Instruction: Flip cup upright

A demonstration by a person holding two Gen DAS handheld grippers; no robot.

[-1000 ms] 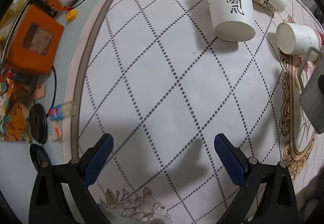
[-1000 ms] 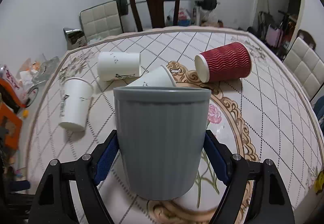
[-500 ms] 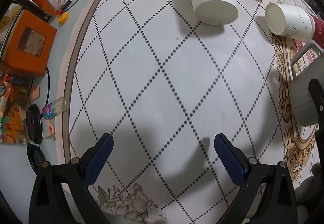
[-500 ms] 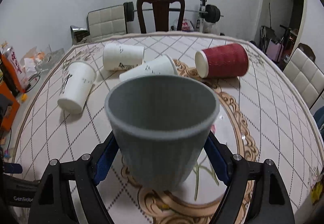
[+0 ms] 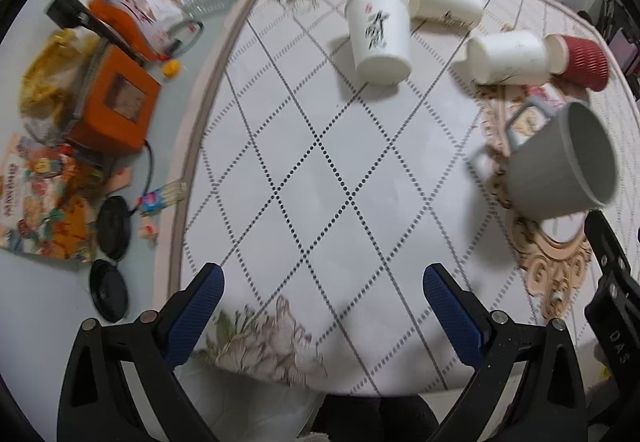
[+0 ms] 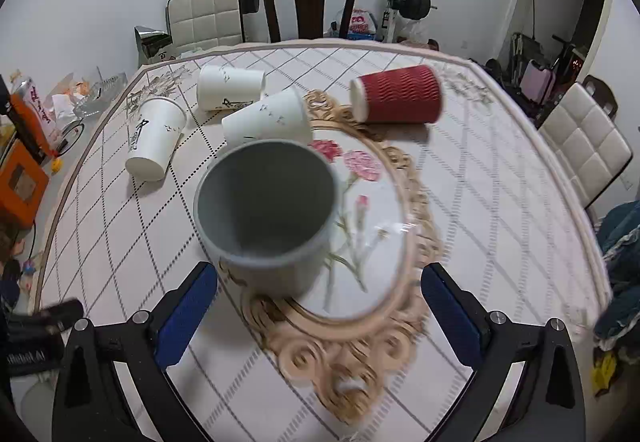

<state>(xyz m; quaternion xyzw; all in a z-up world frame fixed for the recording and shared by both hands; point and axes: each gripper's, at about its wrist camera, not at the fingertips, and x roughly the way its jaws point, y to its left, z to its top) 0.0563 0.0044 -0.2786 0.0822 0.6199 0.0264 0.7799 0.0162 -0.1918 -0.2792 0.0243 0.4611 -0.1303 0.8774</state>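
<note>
A grey ribbed mug (image 6: 266,214) stands upright, mouth up, on the round ornate mat (image 6: 400,282) in the right wrist view. My right gripper (image 6: 318,296) is open; its blue fingers stand wide apart on either side, just behind the mug, not touching it. The mug also shows in the left wrist view (image 5: 560,166) at the right, with its handle to the left. My left gripper (image 5: 322,298) is open and empty above the near table edge.
Three white paper cups (image 6: 154,138) (image 6: 230,88) (image 6: 268,118) and a red ribbed cup (image 6: 398,94) lie on their sides behind the mug. An orange box (image 5: 116,102) and clutter sit left of the table. Chairs stand at the far side.
The right gripper's fingers have opened and let go of the grey mug, which now stands upright on the mat. The left gripper has pulled back toward the near table edge.
</note>
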